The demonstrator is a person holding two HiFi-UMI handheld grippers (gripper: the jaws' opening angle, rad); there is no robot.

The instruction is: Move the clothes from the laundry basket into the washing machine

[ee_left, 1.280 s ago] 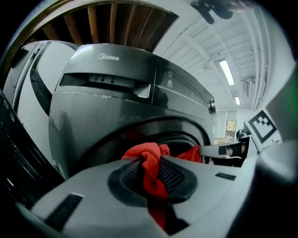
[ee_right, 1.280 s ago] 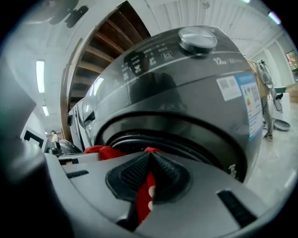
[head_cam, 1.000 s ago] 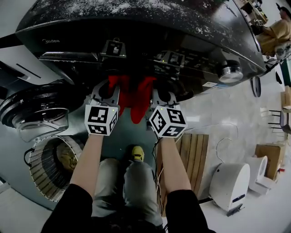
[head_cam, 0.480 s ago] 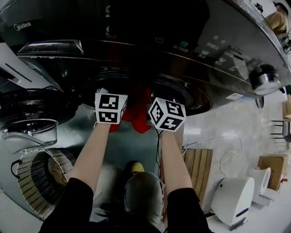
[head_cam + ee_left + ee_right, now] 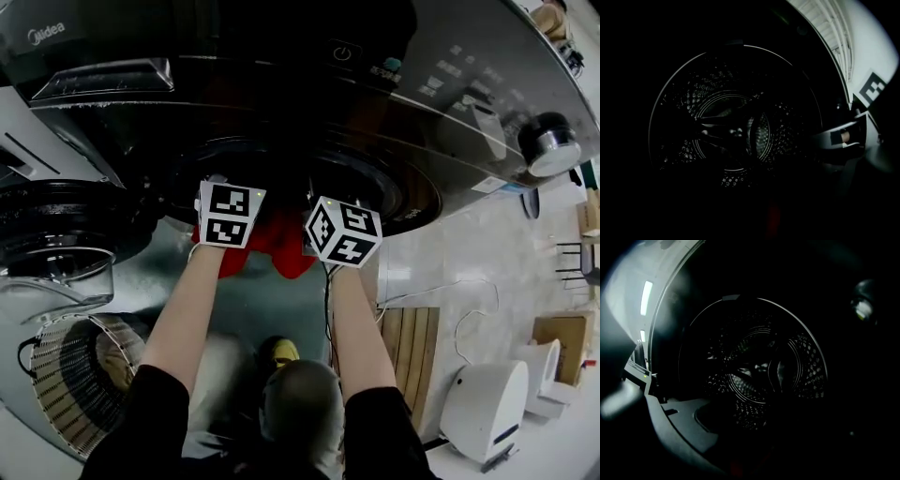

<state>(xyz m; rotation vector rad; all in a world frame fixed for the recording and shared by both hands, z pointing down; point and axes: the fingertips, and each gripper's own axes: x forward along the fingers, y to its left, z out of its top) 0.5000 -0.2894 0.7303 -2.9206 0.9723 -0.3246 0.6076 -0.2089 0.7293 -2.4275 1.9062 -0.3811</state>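
Dark washer drum [image 5: 736, 136] ahead; left claw [image 5: 221, 190] and right claw [image 5: 336, 202] newly parted, red garment [image 5: 281, 248] beneath.

red garment [image 5: 281, 249] | bunched, hanging | at open washing machine [image 5: 450, 112] mouth

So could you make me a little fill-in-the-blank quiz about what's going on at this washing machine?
1. The garment at the mouth of the washing machine is ___ in colour.
2. The machine's round door stands ___.
3. The laundry basket sits at the lower ___ of the head view.
4. The brand lettering on the machine reads ___.
Missing words: red; open; left; Midea.
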